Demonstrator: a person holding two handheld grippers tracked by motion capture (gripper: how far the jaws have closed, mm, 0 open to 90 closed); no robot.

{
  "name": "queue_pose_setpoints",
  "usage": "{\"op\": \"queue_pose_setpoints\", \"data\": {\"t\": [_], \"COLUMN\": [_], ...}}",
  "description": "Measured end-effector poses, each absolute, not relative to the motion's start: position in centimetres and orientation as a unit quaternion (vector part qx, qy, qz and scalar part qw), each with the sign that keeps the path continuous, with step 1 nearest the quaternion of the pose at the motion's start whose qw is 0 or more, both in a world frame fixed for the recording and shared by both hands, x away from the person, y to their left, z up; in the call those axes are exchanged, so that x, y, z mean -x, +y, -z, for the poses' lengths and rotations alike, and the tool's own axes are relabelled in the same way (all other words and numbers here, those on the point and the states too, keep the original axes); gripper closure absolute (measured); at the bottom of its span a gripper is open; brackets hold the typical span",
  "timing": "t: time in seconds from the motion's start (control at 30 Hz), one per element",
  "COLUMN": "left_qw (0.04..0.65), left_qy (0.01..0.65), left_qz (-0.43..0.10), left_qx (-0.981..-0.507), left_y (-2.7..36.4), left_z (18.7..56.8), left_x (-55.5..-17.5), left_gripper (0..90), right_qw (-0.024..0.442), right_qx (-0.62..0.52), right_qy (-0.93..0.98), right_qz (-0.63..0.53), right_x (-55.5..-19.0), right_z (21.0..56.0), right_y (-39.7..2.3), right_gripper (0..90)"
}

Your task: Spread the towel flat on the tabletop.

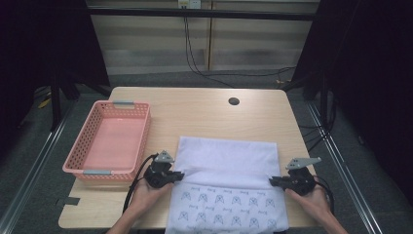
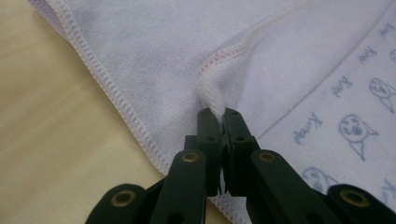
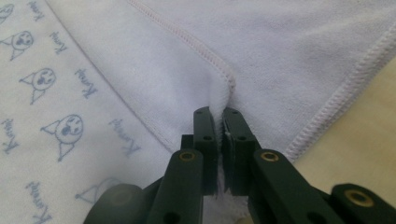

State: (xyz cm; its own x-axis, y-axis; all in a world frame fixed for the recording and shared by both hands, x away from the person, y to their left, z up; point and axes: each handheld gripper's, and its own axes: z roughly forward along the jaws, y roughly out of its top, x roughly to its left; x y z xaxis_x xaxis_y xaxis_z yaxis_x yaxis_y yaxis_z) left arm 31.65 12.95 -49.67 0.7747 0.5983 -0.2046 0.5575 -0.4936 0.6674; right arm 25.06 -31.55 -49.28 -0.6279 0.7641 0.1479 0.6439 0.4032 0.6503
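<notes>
- One white terry towel (image 1: 226, 161) with a stitched hem lies flat on my pale wooden tabletop (image 1: 195, 114), near the front edge and a little right of centre.
- Its far half shows the plain side; its near half shows a print of small blue animal faces with a word under each, in several rows.
- A folded-over hem runs across the towel from side to side, between the plain band and the printed band.
- I hold two tongs, one in each hand.
- My left tongs (image 1: 179, 175) sit at the towel's left edge; in the left gripper view the tongs (image 2: 223, 114) are clenched on a pinch of that hem, which puckers up between the two black jaws.
- My right tongs (image 1: 273, 181) sit at the towel's right edge; in the right gripper view the tongs (image 3: 220, 114) are likewise clenched on the hem, with cloth squeezed between the jaws.
- Each pair of tongs carries one grey three-cornered plate on top and one black cable trailing back toward me.
- My two hands rest low over the tabletop, well apart, with the towel's whole width between them.
- One pink perforated plastic basket (image 1: 92, 168) with two grey handle grips stands at the tabletop's left side, just beside my left tongs; I see nothing lying in it.
- One round dark hole (image 1: 234, 101) sits in the tabletop beyond the towel.
</notes>
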Motion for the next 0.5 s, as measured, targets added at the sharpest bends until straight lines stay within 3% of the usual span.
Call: {"op": "queue_pose_setpoints", "data": {"t": [0.5], "left_qw": [0.379], "left_qy": [0.357], "left_qz": [-0.087], "left_qx": [-0.849], "left_y": [11.7], "left_z": [50.1], "left_x": [-37.5], "left_gripper": [87.3], "right_qw": [0.106], "right_qx": [-0.463], "right_qy": [0.809], "right_qz": [-0.346], "right_x": [-34.2], "right_z": [49.7], "right_y": [-31.6], "right_gripper": [85.6]}}
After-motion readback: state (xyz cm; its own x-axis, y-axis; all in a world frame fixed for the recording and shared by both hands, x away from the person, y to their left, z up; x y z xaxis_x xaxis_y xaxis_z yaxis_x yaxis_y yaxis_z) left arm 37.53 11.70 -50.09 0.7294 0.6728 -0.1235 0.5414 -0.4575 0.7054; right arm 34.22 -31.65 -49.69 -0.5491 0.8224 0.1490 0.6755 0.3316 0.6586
